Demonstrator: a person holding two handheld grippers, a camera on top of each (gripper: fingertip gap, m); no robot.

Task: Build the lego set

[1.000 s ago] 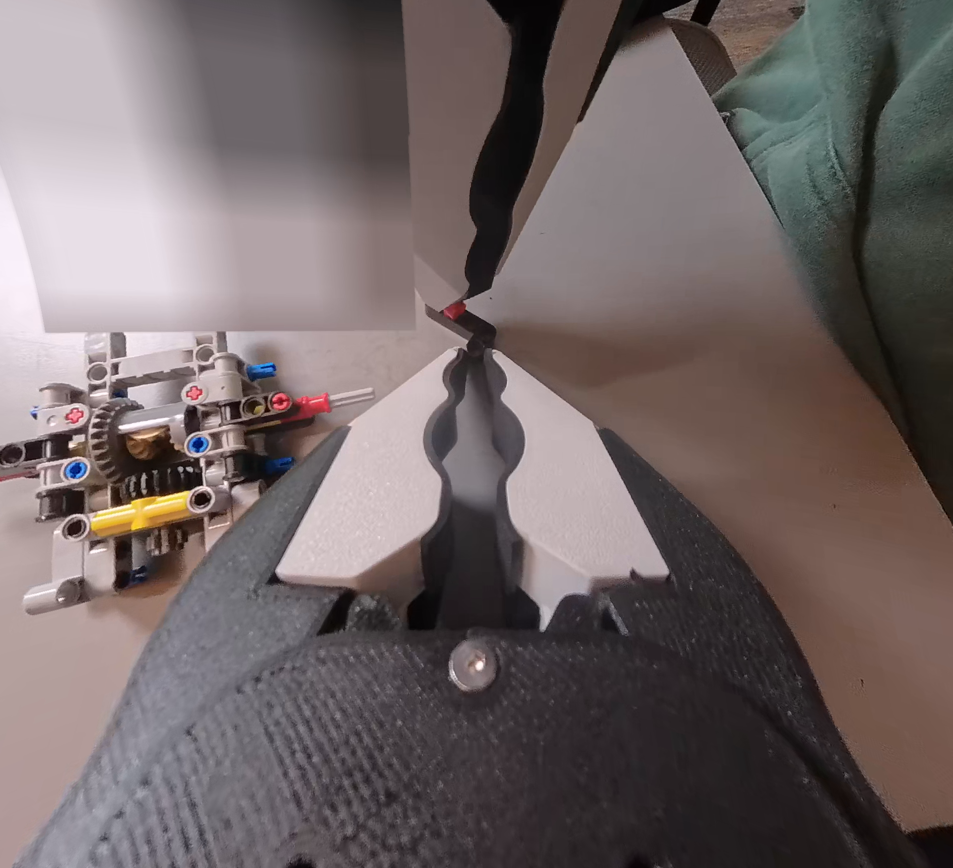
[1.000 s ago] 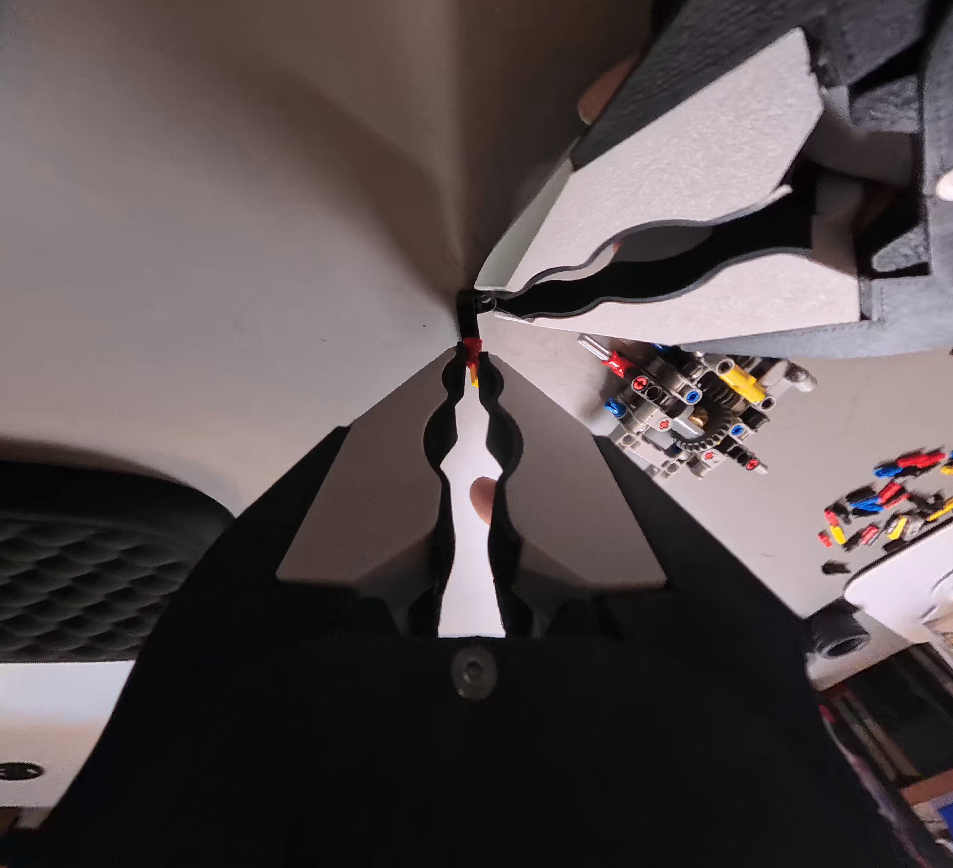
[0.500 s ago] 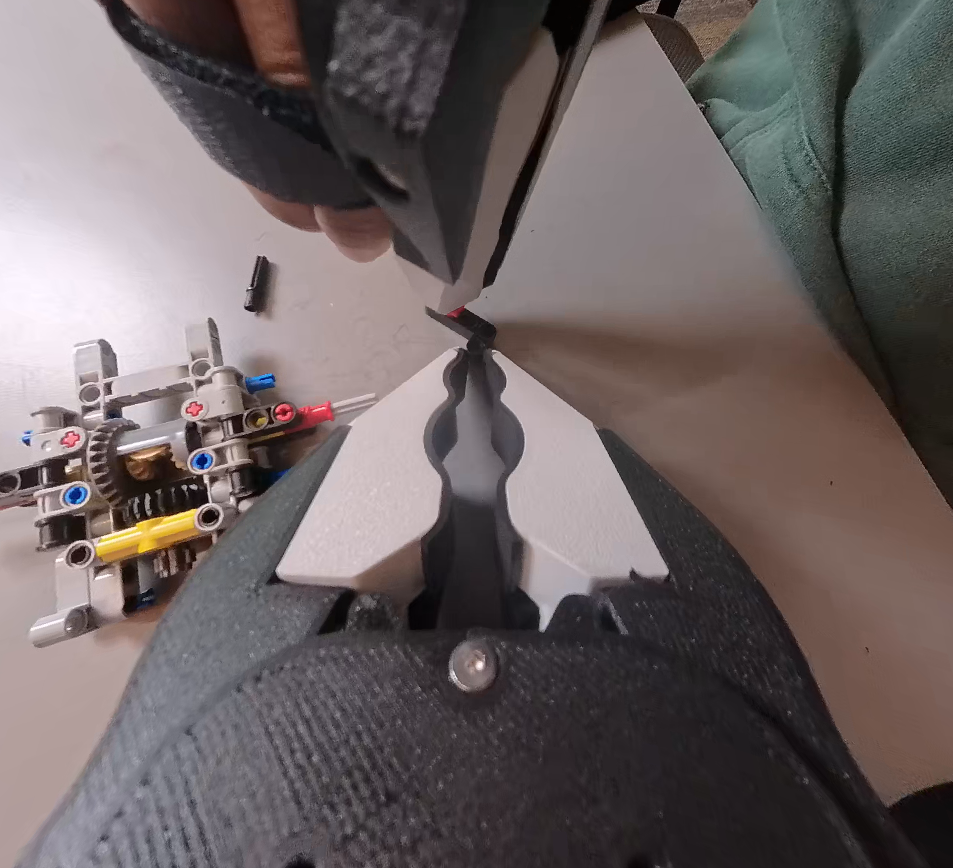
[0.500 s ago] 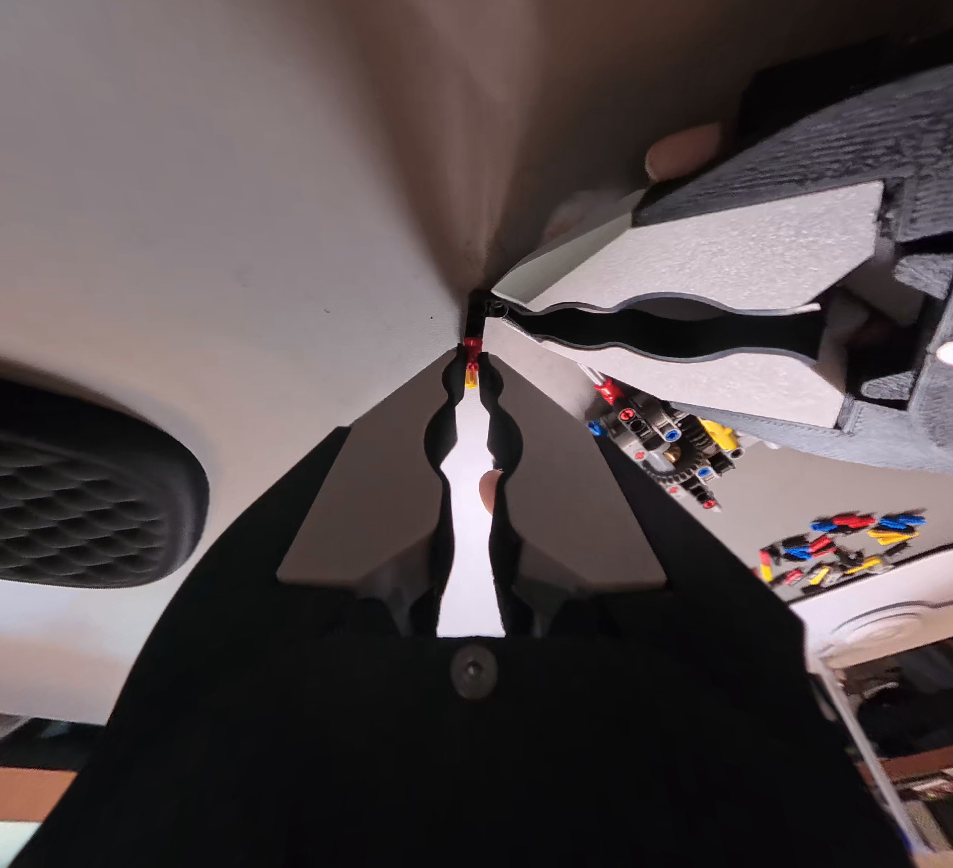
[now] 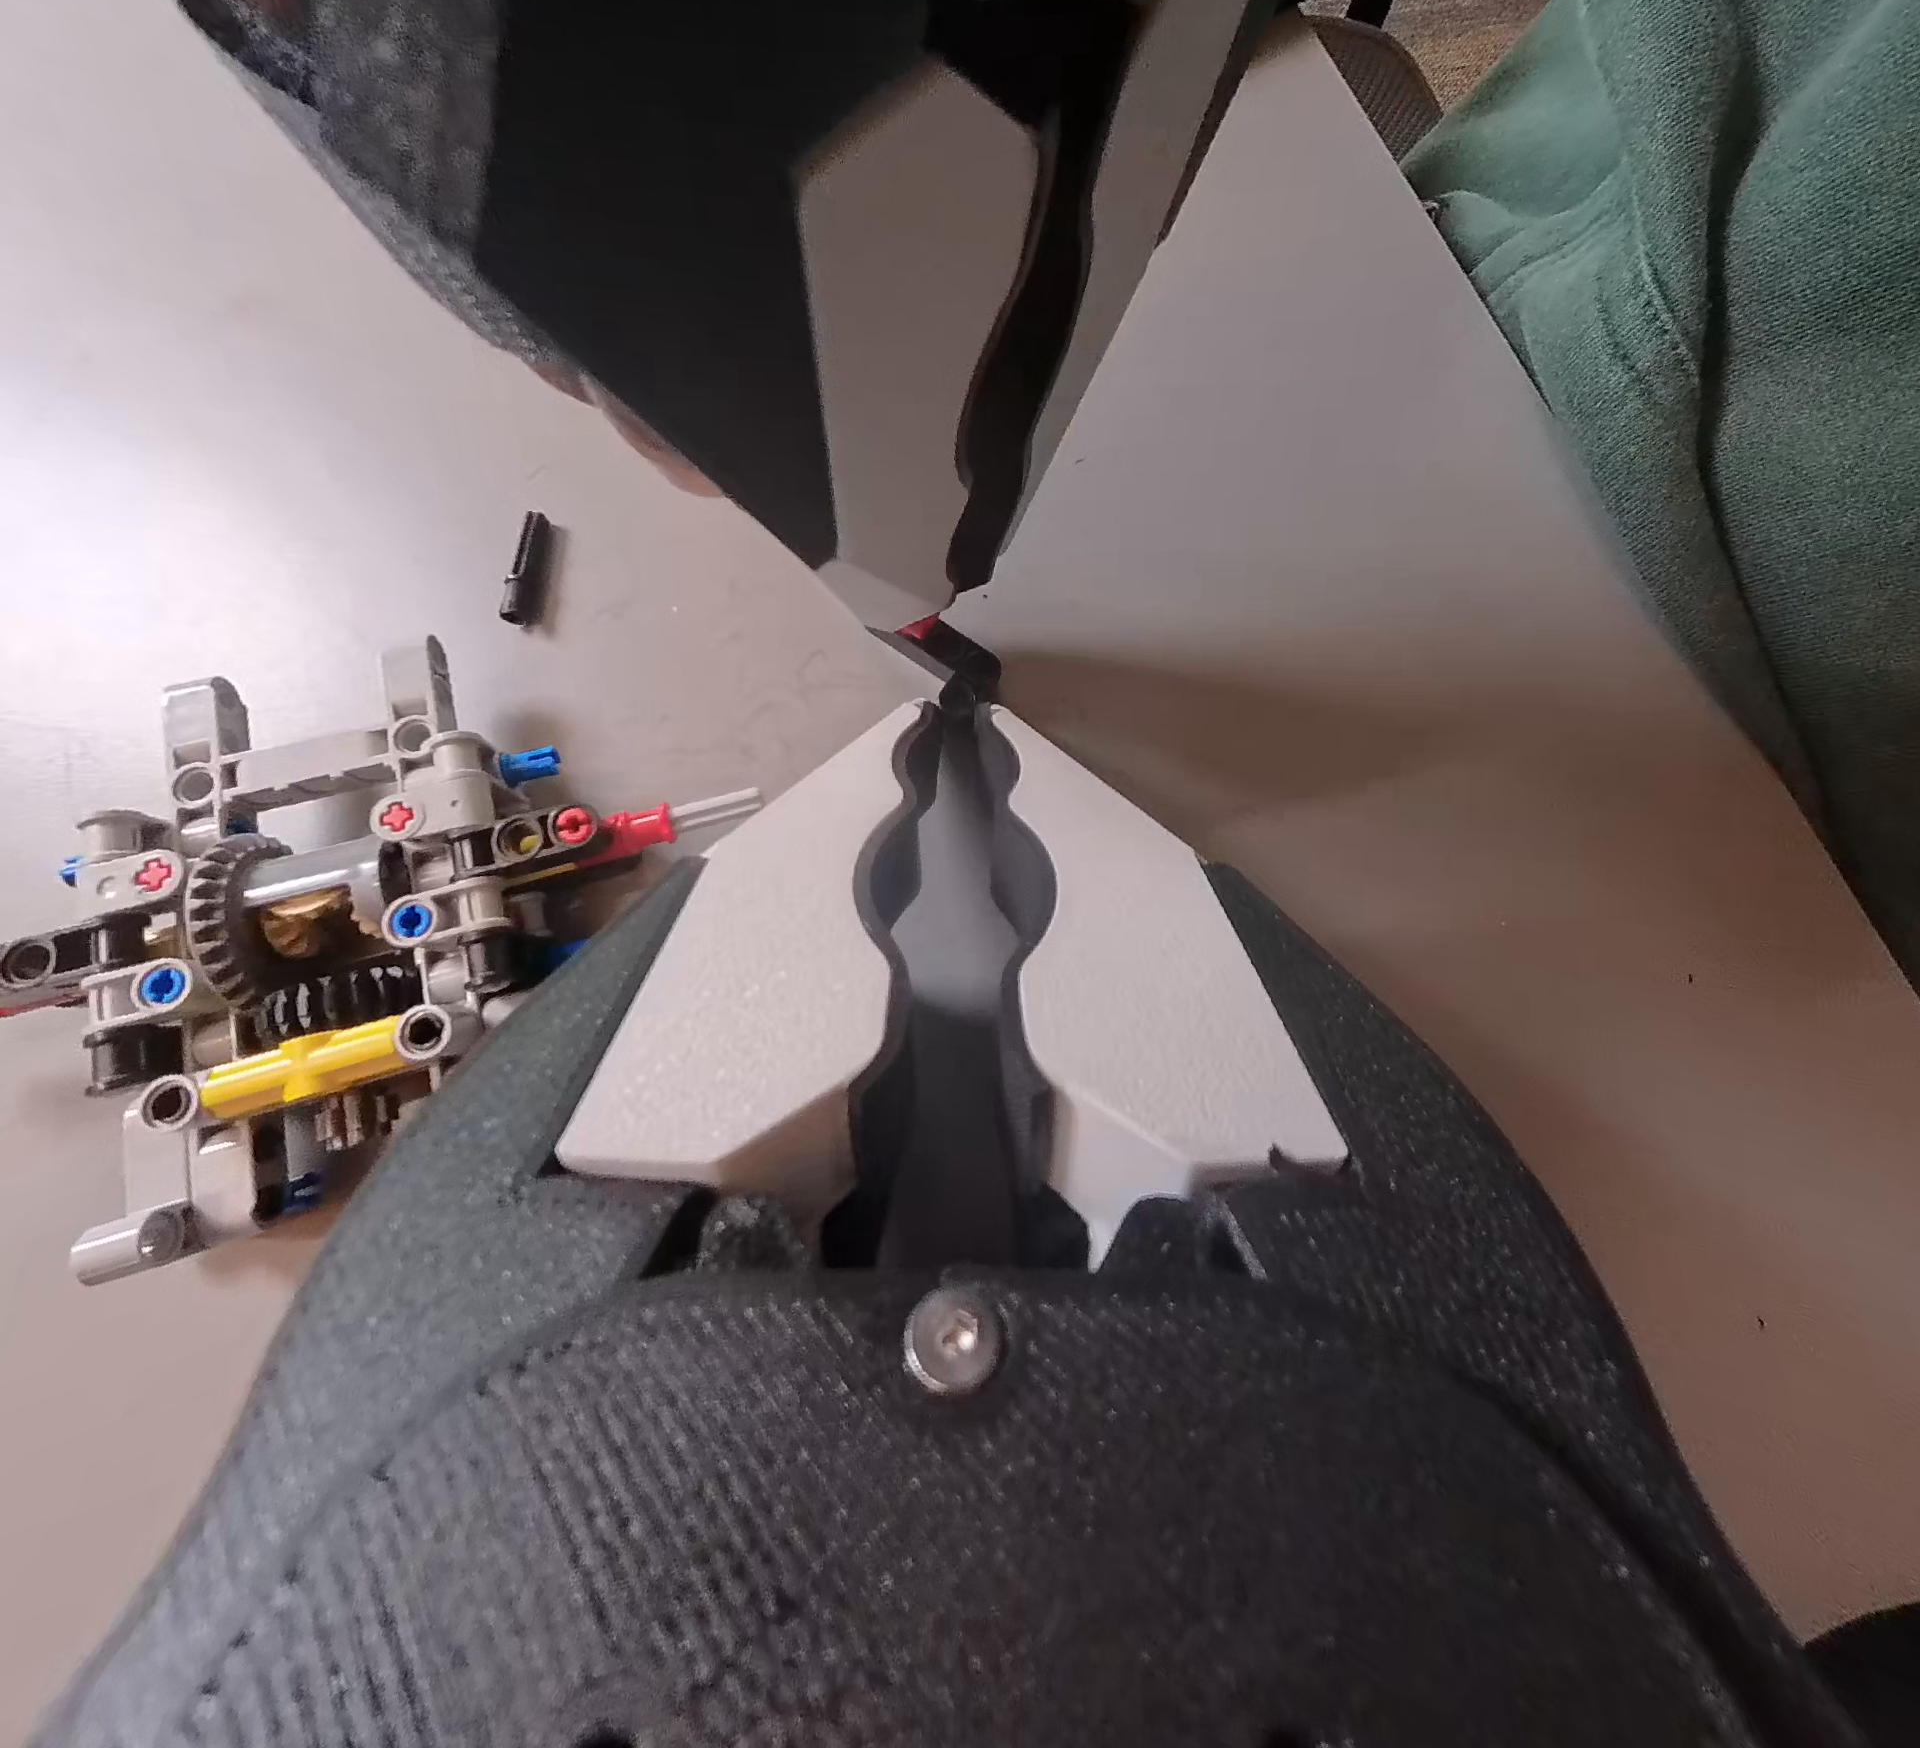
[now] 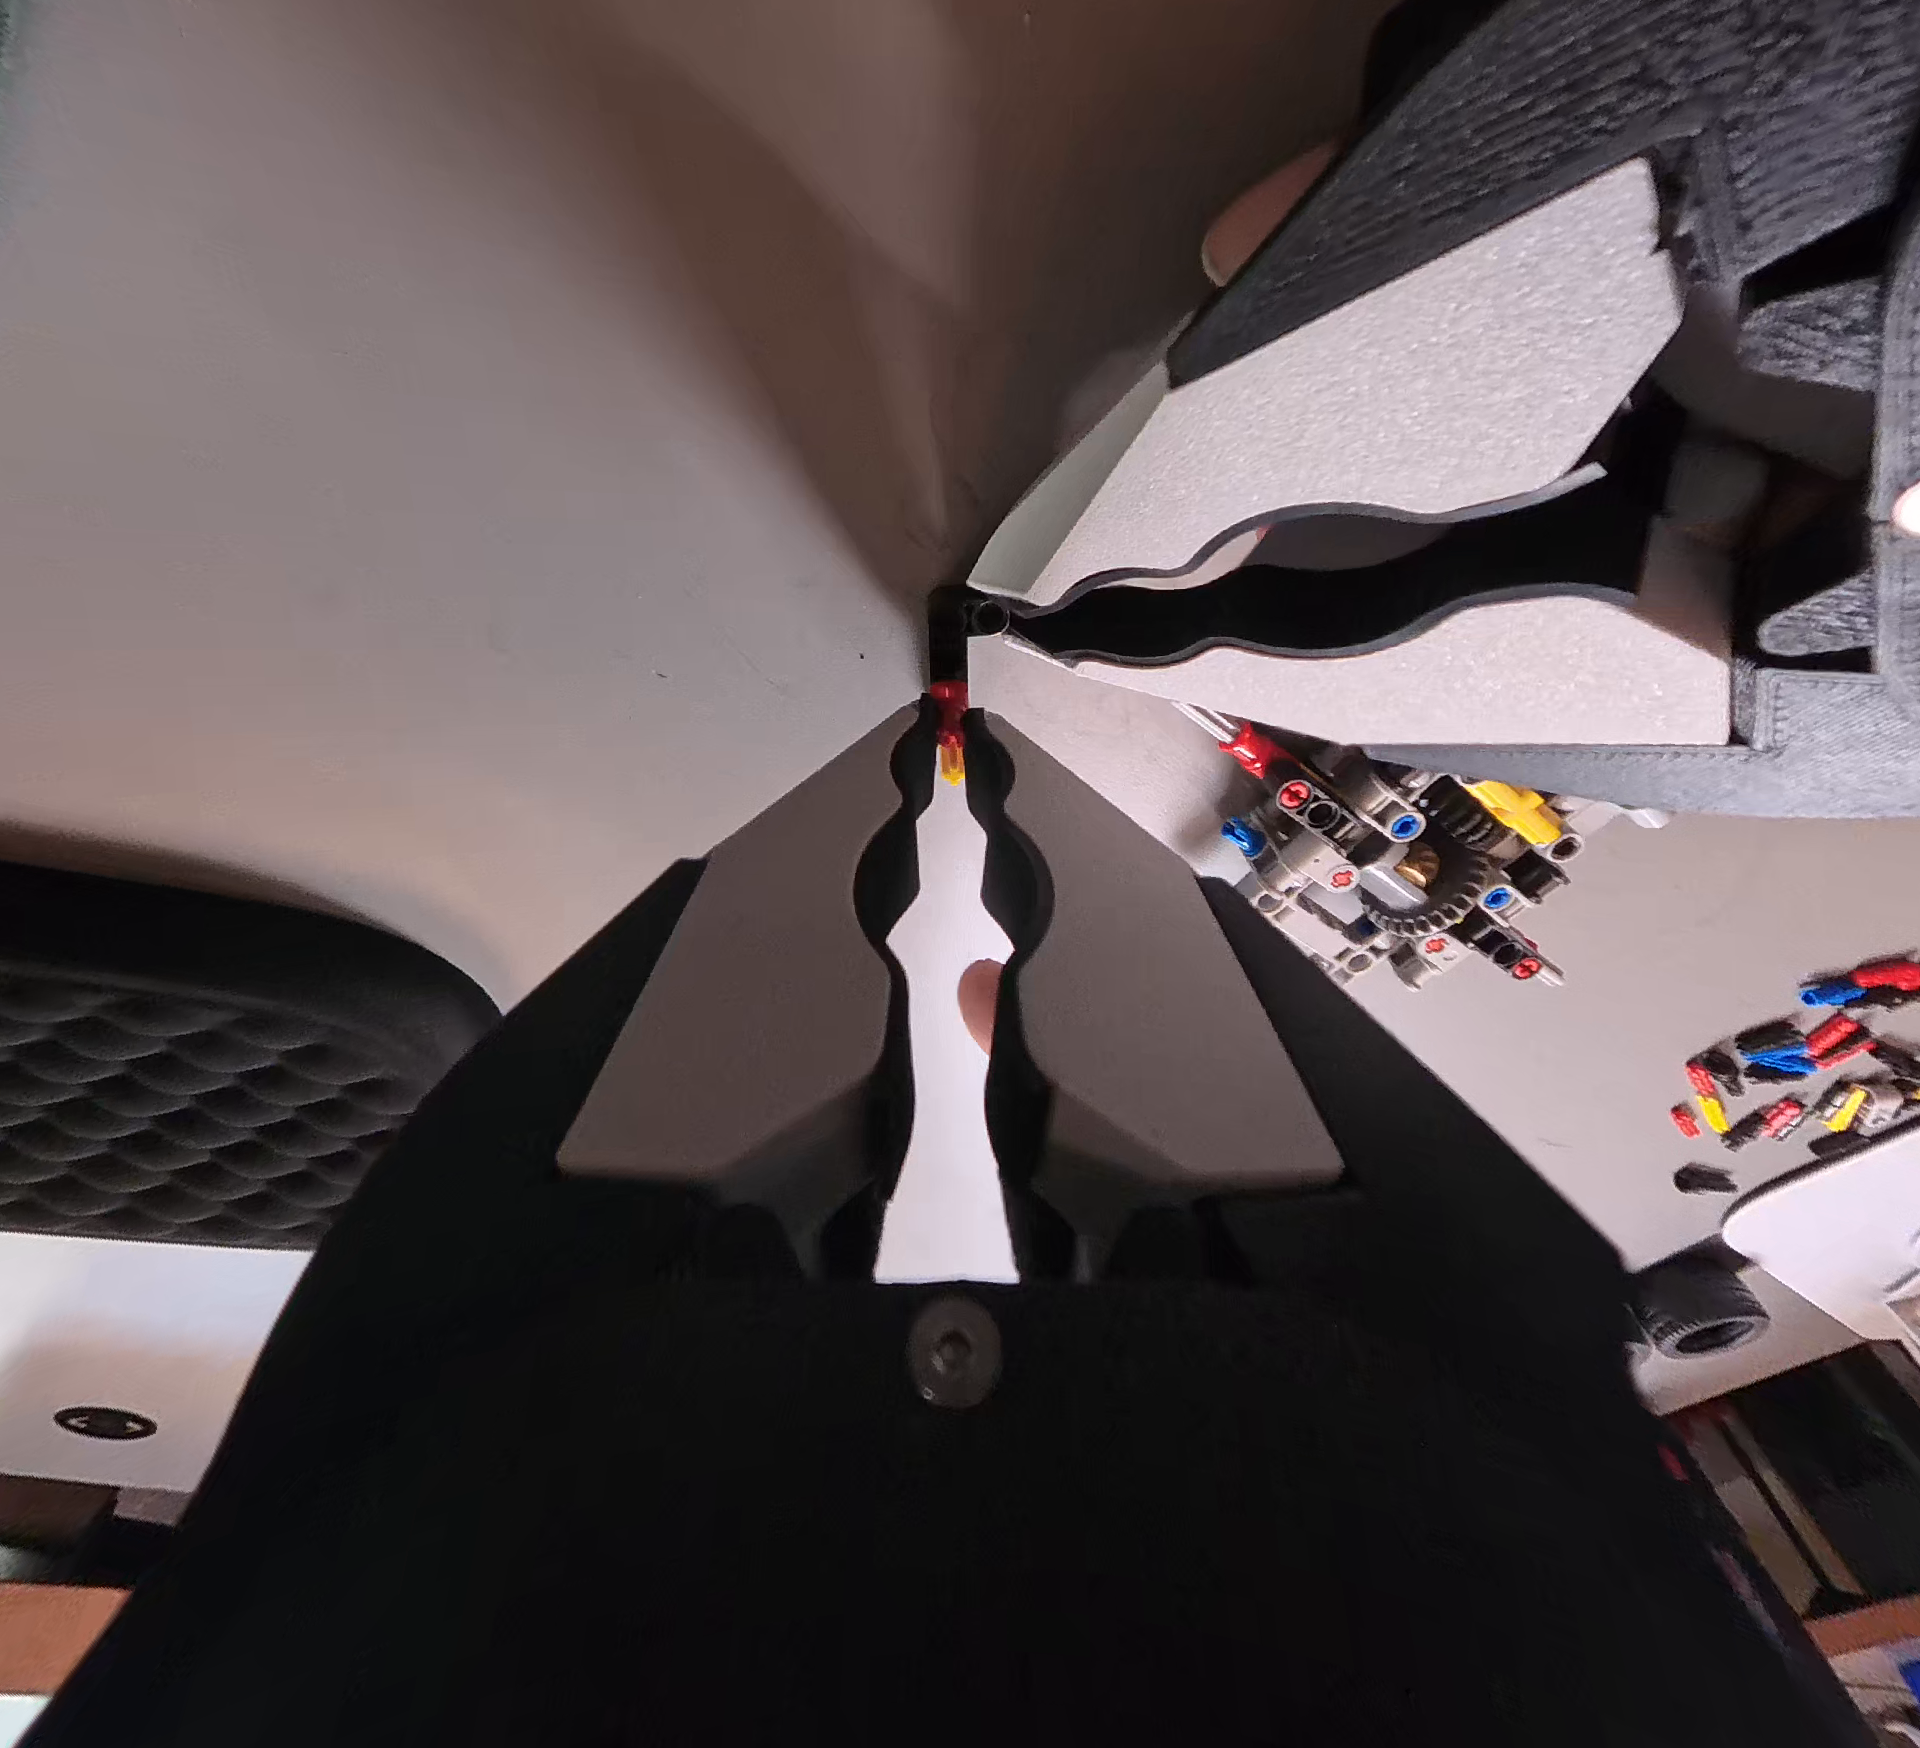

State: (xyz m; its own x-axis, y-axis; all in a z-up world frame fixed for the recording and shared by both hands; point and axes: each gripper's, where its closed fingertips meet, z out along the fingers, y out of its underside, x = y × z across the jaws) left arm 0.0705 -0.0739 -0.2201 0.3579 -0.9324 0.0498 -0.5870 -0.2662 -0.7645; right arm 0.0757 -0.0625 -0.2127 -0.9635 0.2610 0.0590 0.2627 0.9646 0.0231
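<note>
Above the table [image 5: 1351, 555], the left hand-held gripper [image 5: 961, 711] pinches 1 arm of a black elbow piece [image 6: 951, 628], while the right hand-held gripper [image 6: 948, 722], at right angles, clamps a red pin [image 6: 948, 701] plugged into its other arm.

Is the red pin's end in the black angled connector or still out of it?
In, apparently: the small red-and-yellow pin meets the black angled connector with no gap; depth cannot be told.
</note>
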